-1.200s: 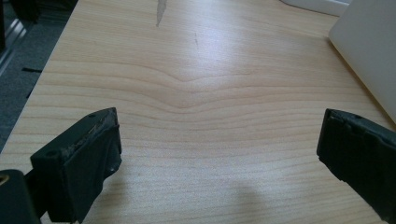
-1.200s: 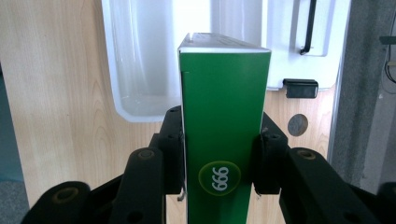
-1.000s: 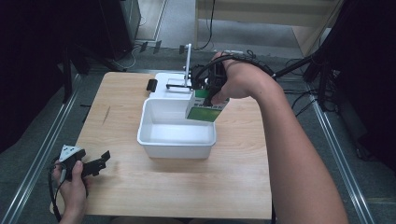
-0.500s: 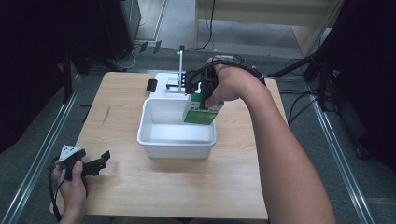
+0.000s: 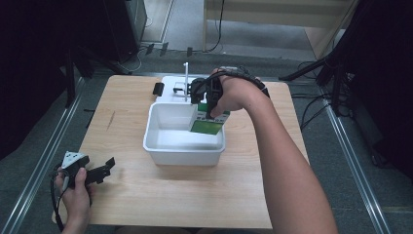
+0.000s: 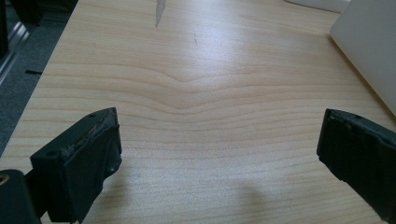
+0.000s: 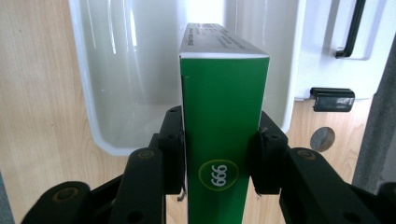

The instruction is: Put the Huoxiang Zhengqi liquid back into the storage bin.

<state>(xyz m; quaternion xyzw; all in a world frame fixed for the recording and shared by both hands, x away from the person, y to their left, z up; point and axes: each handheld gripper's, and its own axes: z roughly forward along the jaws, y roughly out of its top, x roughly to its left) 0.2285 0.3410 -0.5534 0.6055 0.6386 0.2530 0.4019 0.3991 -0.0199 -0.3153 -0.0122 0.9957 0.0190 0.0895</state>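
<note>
Green box point(image 7: 224, 121), "666" on its face, clamped in right gripper point(image 7: 219, 154) above white tub point(image 5: 184, 146); left gripper point(image 6: 219, 154) jaws apart.

Bench point(image 5: 146, 204): light wood, pale grain, rounded corners. Floor point(image 5: 370, 195): grey, with metal rails point(image 5: 355, 161) along both sides. Black cables point(image 5: 311, 105) trailing at right. Wooden furniture point(image 5: 272, 22) beyond; dark equipment point(image 5: 117, 24) at far left.

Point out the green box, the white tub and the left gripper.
green box point(image 7: 224, 121): right gripper view, its green front face.
white tub point(image 5: 182, 151): high view, its near wall.
left gripper point(image 5: 108, 165): high view, between its fingertips.
</note>
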